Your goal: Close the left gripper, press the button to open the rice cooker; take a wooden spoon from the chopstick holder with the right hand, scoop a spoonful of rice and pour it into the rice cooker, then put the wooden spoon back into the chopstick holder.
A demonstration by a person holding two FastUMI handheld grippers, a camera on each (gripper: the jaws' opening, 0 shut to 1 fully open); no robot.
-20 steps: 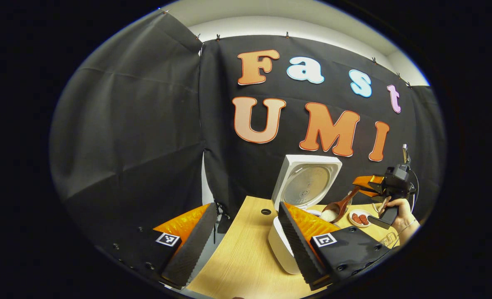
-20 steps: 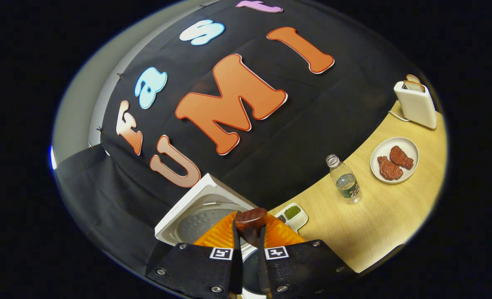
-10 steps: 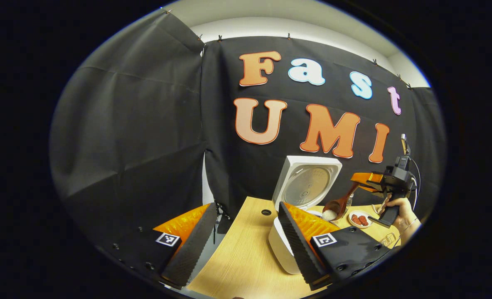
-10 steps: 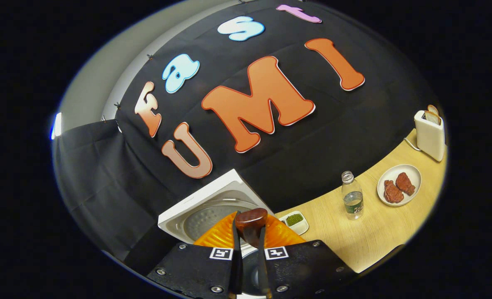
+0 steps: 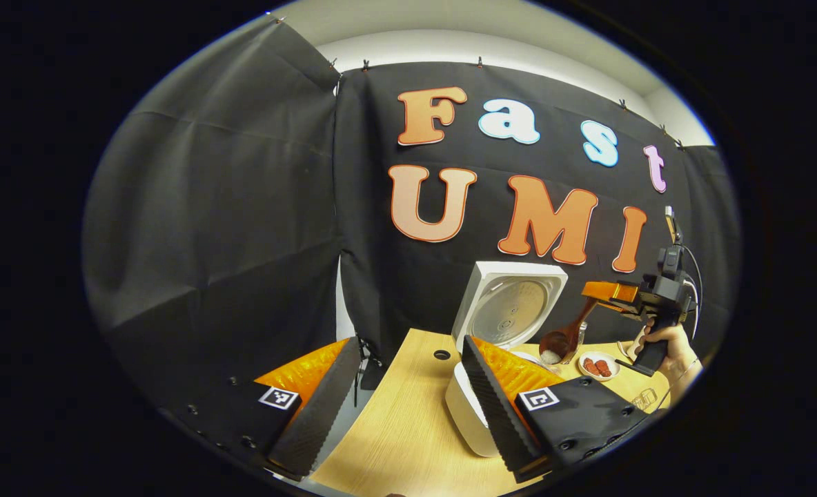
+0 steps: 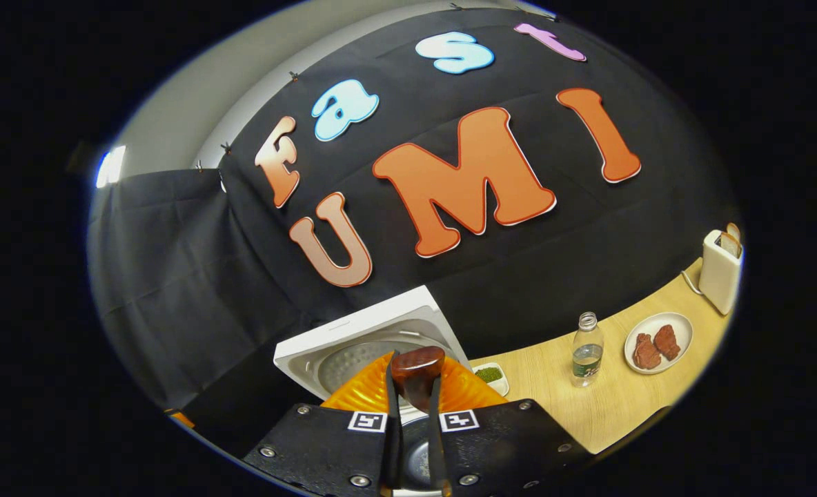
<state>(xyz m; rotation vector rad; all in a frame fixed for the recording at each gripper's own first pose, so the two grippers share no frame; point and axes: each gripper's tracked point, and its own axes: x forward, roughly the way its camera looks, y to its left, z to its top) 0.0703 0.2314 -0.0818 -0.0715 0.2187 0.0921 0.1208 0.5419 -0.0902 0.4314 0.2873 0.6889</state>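
The white rice cooker (image 5: 465,407) stands on the wooden table with its lid (image 5: 508,309) raised upright. My left gripper (image 5: 405,414) hovers open near the table's front, its right finger in front of the cooker body. Beyond, my right gripper (image 5: 598,293), held by a hand (image 5: 664,342), is shut on the handle of the wooden spoon (image 5: 574,328). The spoon slants down to the left over the cooker, with white rice (image 5: 551,356) in its bowl. In the right gripper view the spoon's handle end (image 6: 417,366) is pinched in the right gripper (image 6: 414,407), above the open lid (image 6: 370,331).
To the right on the table (image 6: 622,407) are a small dish of green beans (image 6: 489,375), a water bottle (image 6: 586,348), a plate with meat (image 6: 657,342) and a toaster (image 6: 719,273). The table has a cable hole (image 5: 441,354) left of the cooker.
The right gripper has risen with the spoon, which now slants down more steeply over the cooker; less rice shows in its bowl. The left gripper has barely moved.
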